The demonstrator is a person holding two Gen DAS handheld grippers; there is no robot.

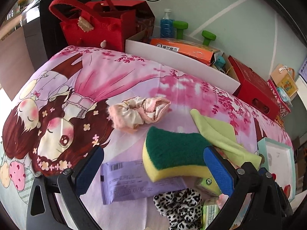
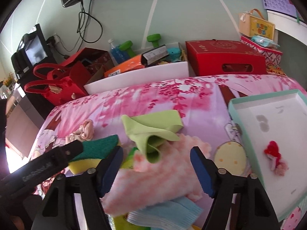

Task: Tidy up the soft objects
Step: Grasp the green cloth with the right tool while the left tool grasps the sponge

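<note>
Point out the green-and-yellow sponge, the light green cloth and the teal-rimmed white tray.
Green-and-yellow sponge [image 1: 173, 149]: left wrist view, on its dark green scouring top.
Light green cloth [image 2: 151, 127]: right wrist view, on its folded middle.
Teal-rimmed white tray [image 2: 255, 105]: right wrist view, on bare white floor near its far rim.

Partly hidden or cut off: leopard-print scrunchie ran off the bottom edge; purple packet lay partly under the sponge; blue cloth stack was overlaid by the pink fluffy cloth; small red item in the tray was too blurred to identify.
</note>
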